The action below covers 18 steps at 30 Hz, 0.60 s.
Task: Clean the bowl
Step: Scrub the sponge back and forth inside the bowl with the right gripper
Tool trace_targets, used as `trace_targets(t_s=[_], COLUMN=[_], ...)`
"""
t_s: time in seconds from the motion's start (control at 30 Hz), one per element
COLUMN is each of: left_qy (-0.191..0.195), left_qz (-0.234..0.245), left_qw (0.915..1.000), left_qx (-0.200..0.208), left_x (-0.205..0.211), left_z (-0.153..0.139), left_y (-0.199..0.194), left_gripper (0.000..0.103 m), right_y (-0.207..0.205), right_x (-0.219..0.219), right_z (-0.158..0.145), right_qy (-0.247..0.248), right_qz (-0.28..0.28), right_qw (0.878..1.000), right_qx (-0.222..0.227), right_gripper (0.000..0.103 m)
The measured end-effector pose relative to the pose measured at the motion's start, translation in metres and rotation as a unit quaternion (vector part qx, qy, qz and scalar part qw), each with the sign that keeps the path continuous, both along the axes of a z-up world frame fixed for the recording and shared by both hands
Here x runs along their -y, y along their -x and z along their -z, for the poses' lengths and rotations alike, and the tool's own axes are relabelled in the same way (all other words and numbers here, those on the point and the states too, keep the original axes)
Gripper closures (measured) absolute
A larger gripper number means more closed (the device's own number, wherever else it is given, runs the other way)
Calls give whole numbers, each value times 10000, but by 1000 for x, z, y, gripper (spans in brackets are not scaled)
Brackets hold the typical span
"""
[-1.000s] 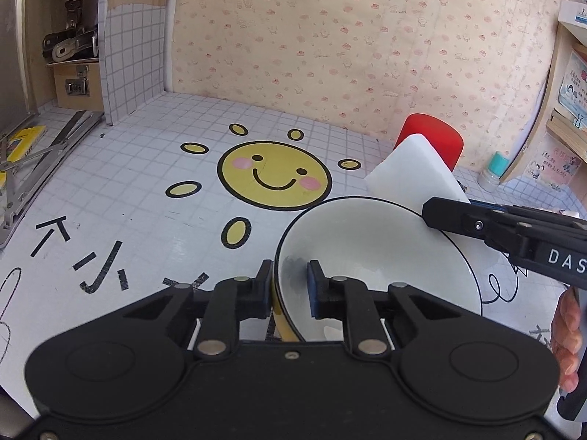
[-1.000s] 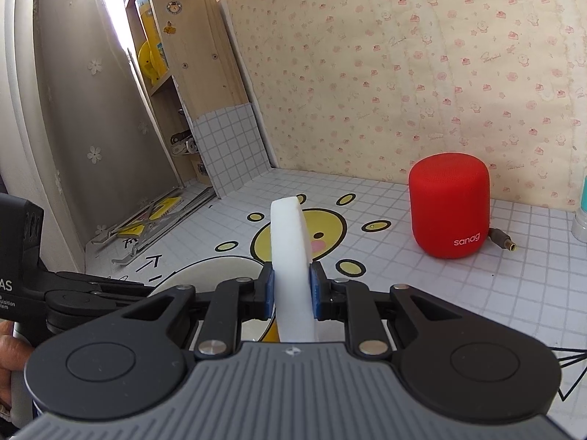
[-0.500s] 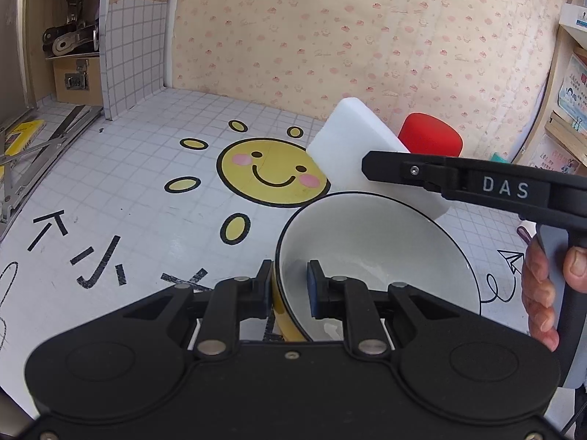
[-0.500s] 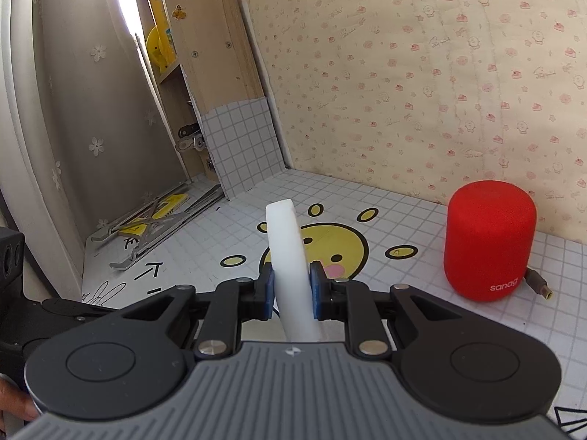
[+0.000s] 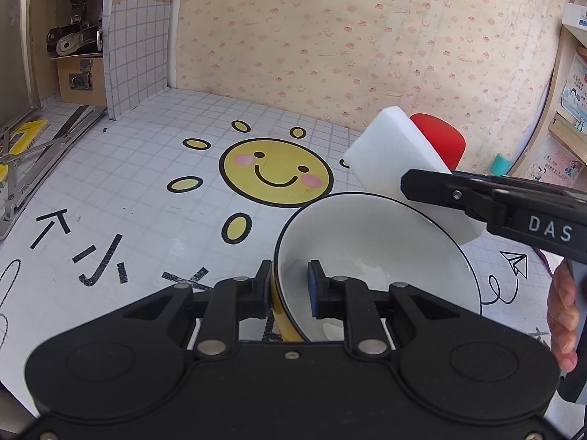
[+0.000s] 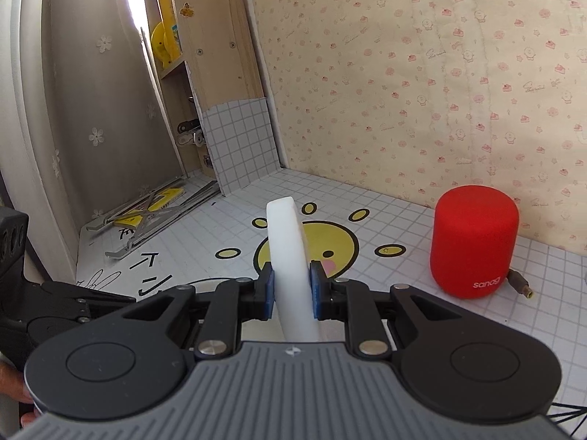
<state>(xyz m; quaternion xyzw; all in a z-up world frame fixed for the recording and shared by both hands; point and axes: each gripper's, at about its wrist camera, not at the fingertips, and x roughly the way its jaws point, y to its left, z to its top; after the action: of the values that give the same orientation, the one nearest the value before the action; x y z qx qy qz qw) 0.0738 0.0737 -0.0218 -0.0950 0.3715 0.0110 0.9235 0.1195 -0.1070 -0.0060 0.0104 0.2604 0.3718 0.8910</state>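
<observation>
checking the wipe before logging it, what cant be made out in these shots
- Bowl bottom, left wrist view: the left tongs cover its near part.
- Sponge contact with bowl: right tongs body hides the bowl in the right wrist view.
- Red speaker, left wrist view: mostly behind the sponge.

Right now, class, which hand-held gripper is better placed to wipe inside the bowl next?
Right hand-held gripper: it grips the white sponge beyond the bowl rim; the left hand-held gripper holds the bowl.

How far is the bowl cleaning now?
Done: the left gripper grips the tilted white bowl with black rim, and the right gripper grips the white sponge block. In hand: sponge beyond the far rim. Left: wiping; no marks visible.
</observation>
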Motion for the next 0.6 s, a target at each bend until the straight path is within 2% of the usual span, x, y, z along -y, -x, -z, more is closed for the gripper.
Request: trace_targets(t_s=[0.37,0.6], left_qy=[-101,-112], left_qz=[0,19], left_qw=[9999,9999], left_qx=[5,17], left_x=[1,0], left_z=[1,1], left_y=[2,3], left_gripper=[82,82], right_y=[4,-13], right_x=[5,-13], right_z=[0,0], right_qy=[82,100], right_qz=[-34,-111], right_qw=[10000,9999], right_qx=[18,-9], right_gripper=[82,82])
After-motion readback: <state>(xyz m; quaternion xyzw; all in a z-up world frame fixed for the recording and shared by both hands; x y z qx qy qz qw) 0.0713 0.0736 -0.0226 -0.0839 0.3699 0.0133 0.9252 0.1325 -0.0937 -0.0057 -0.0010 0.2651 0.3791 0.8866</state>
